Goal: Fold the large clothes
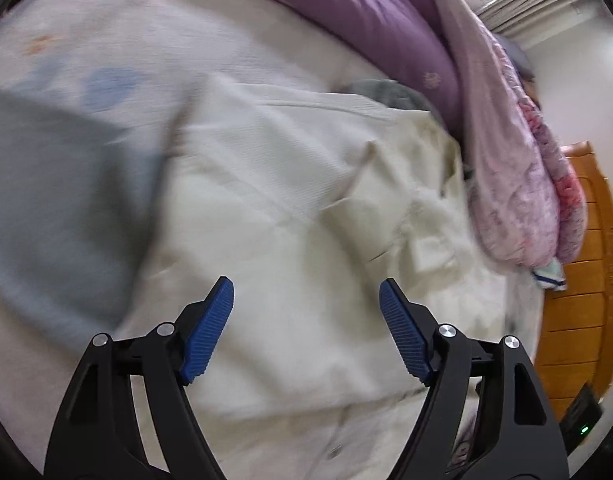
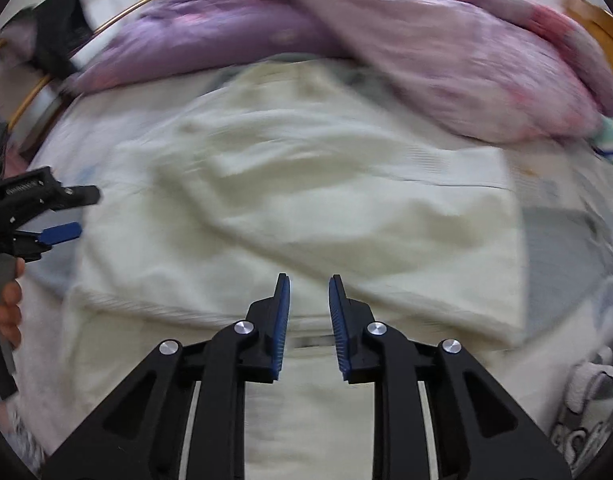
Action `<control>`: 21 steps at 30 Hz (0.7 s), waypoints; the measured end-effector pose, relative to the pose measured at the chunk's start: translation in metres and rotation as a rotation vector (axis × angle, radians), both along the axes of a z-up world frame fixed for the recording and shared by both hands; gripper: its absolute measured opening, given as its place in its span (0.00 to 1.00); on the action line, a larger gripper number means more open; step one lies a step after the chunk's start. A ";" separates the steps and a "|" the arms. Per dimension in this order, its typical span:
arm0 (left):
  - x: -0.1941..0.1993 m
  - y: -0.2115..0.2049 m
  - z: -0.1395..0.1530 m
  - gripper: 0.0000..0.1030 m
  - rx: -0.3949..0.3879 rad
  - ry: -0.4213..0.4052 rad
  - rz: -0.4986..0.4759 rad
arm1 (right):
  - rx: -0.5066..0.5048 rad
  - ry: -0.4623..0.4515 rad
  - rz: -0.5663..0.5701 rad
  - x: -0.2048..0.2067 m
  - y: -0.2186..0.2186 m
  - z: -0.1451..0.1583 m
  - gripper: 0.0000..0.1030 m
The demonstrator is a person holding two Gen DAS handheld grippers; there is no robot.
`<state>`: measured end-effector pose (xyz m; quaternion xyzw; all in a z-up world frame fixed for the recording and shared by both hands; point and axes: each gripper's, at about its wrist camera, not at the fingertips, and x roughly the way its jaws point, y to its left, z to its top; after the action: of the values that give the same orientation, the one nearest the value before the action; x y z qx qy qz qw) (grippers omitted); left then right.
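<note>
Hovering over the bed (image 1: 106,28), I note the cream garment (image 2: 306,200) spread directly below and ahead, long axis left to right, my right gripper (image 2: 308,280) narrowly parted and empty nearest its near folded edge, my left gripper (image 1: 306,284) wide, empty.

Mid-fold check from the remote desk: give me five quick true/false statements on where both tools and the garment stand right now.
1. The left tool is open with nothing between its pads. True.
2. The right tool is clamped on the cream garment. False: a gap shows between its pads and no cloth is in it.
3. The cream garment lies on the bed. True.
4. The purple quilt covers the garment completely. False: it is bunched behind the garment.
5. The left tool appears in the right wrist view. True.
</note>
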<state>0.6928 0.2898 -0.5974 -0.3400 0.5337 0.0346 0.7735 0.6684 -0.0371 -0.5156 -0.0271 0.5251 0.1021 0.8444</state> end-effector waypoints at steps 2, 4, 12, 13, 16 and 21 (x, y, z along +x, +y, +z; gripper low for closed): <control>0.023 -0.009 -0.011 0.74 -0.030 -0.008 -0.003 | 0.003 -0.012 -0.067 0.005 -0.033 0.002 0.19; 0.045 -0.016 -0.028 0.74 -0.030 0.028 0.005 | 0.020 -0.013 -0.119 0.011 -0.062 0.001 0.19; 0.076 -0.023 -0.051 0.31 0.060 0.065 0.024 | 0.073 0.019 -0.200 0.016 -0.108 -0.013 0.19; 0.075 -0.023 -0.046 0.21 0.072 0.055 0.023 | 0.078 0.022 -0.207 0.017 -0.111 -0.013 0.19; 0.063 -0.017 -0.020 0.14 0.087 -0.011 0.049 | 0.104 0.034 -0.227 0.025 -0.115 -0.013 0.20; 0.012 0.008 0.032 0.13 0.143 -0.119 0.108 | 0.176 0.074 -0.271 0.038 -0.125 -0.010 0.20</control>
<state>0.7051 0.2974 -0.5649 -0.3134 0.4640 0.0941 0.8232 0.7059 -0.1619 -0.5259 0.1219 0.5438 0.0339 0.8296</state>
